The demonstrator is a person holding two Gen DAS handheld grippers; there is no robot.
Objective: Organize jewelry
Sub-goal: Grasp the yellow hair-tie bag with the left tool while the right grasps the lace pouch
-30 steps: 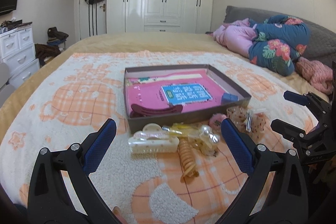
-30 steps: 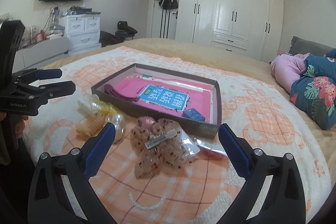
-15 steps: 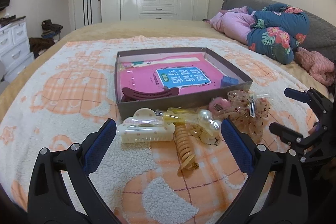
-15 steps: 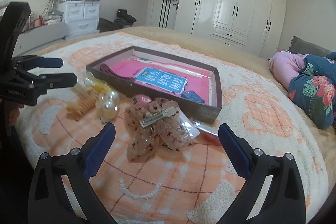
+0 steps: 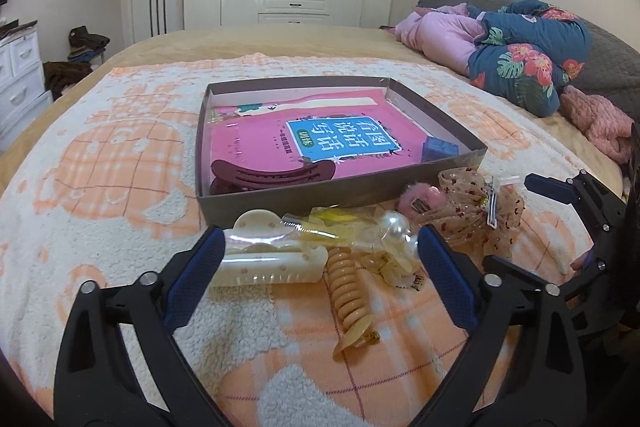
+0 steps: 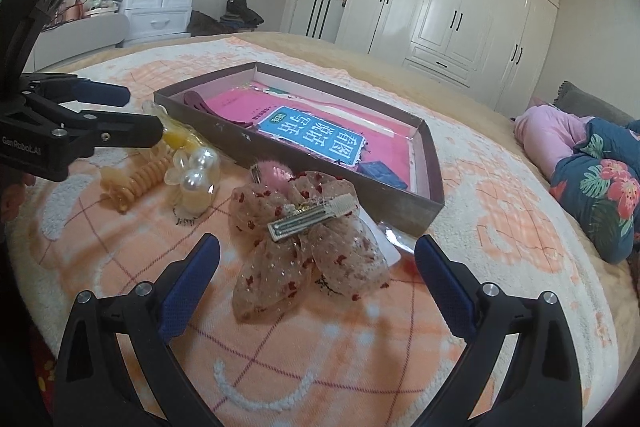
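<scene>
A: From the left wrist view, our left tool (image 5: 318, 259) stands wide, its jaws just closing a little, with nothing pressed between the pads. The cream plastic claw clip (image 5: 266, 253) lies straight ahead on the orange-and-white plaid blanket (image 5: 100, 163), its near end just beside our left blue pad, its long axis running across the gap rather than along it.

B: And beside it?

A: The tan spiral hair coil (image 5: 352, 295) points toward us, and the clear pearl-beaded clip (image 5: 394, 235) sits near the right pad. All three lie just before the near wall of the shallow brown cardboard box (image 5: 340, 191), which already holds a maroon claw clip (image 5: 272, 175) on a pink book (image 5: 320, 139) in its near left corner.

B: From the right wrist view?

A: Our right tool (image 6: 318, 267) is also spread wide and empty. The sheer beige bow with red dots and a metal clip (image 6: 308, 227) lies dead ahead, centred between the pads, near the box's near right corner.

B: So who takes what?

A: We judge the left hand is nearer the cream clip, the right nearer the bow. For the clip, we would bridge its short width.
</scene>
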